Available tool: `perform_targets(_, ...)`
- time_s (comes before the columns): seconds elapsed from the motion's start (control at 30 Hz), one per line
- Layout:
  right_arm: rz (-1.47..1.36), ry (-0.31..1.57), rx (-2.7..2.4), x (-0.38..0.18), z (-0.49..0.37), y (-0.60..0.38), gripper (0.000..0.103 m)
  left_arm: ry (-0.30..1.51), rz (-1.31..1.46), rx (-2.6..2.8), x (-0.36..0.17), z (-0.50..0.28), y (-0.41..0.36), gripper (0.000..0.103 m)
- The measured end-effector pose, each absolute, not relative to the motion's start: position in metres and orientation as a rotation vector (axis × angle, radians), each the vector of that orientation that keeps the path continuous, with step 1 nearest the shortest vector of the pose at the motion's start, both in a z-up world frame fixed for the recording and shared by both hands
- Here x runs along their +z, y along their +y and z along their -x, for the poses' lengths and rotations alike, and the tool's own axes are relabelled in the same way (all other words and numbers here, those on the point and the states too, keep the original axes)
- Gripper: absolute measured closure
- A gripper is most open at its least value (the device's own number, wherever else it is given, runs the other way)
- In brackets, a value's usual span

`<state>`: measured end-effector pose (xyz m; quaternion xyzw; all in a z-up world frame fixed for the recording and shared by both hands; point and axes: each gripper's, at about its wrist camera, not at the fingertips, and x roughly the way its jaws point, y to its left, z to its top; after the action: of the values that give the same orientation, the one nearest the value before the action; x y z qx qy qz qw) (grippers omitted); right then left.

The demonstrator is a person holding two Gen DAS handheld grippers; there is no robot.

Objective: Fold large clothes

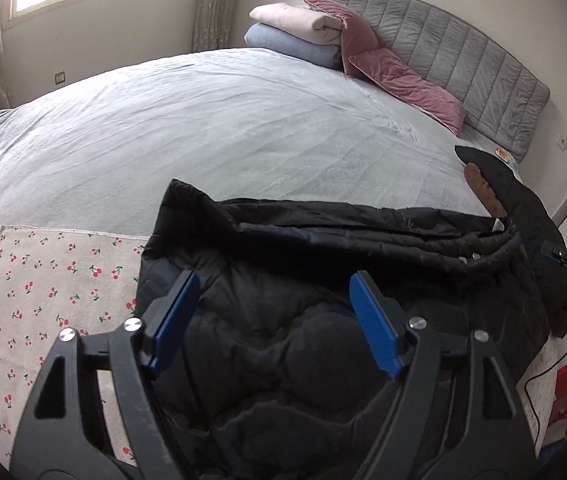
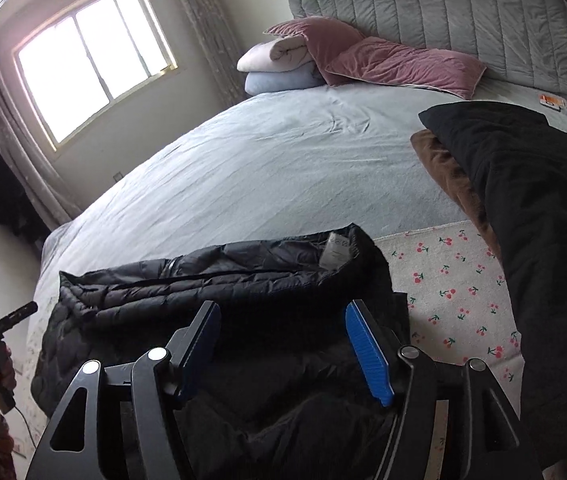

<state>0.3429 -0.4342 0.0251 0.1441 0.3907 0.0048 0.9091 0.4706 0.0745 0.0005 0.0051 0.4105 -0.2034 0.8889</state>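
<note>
The left tool (image 1: 271, 296) is held directly over the near part of a black quilted jacket (image 1: 323, 340), its blue pads spread apart and nothing between them; the right tool (image 2: 283, 326) is likewise released and empty above the same garment (image 2: 211, 292). The jacket is found already doubled into a compact bundle at the near edge of the bed (image 1: 203, 140), resting partly on a cherry-print cloth (image 1: 43, 280). Its long axis is judged to run crosswise to both tools, left to right, with a folded edge lying along its far side. Neither tool is seen to be clearly nearer; the left stands toward the garment's left end, the right toward the end bearing a white label (image 2: 337, 254). To the right of the jacket, a stack of dark folded garments (image 2: 523, 200) over a brown one (image 2: 447, 172) is noted near the bed edge and would limit movement on that side. Beyond the jacket, a broad stretch of grey bedcover lies open. At the far end, pink pillows (image 1: 403, 76) and folded blankets (image 1: 295, 32) are set against the headboard (image 1: 463, 48), well apart from the work.
</note>
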Motion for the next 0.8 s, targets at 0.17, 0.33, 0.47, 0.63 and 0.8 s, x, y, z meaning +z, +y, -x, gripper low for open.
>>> perform_targets(0.17, -0.092, 0.968, 0.062, -0.003, -0.376, -0.364, 0.037, 0.956, -0.188, -0.494, -0.032, -0.474, 0.017, 0.025)
perform_targets(0.33, -0.065, 1.003, 0.041, -0.019, -0.426, -0.343, 0.037, 0.995, -0.161, -0.453, -0.044, -0.514, -0.004, 0.025)
perform_targets(0.47, -0.108, 0.944, -0.049, -0.011, -0.459, -0.360, 0.037, 0.945, -0.163, -0.321, -0.036, -0.546, 0.001, 0.025)
perform_targets(0.63, -0.265, 0.865, -0.209, 0.010, -0.448, -0.420, 0.037, 0.881, -0.068, -0.130, -0.022, -0.556, 0.060, 0.025)
perform_targets(0.8, -0.278, 0.887, -0.121, 0.019, -0.391, -0.446, 0.037, 0.894, -0.044, -0.187, -0.017, -0.507, 0.110, 0.025)
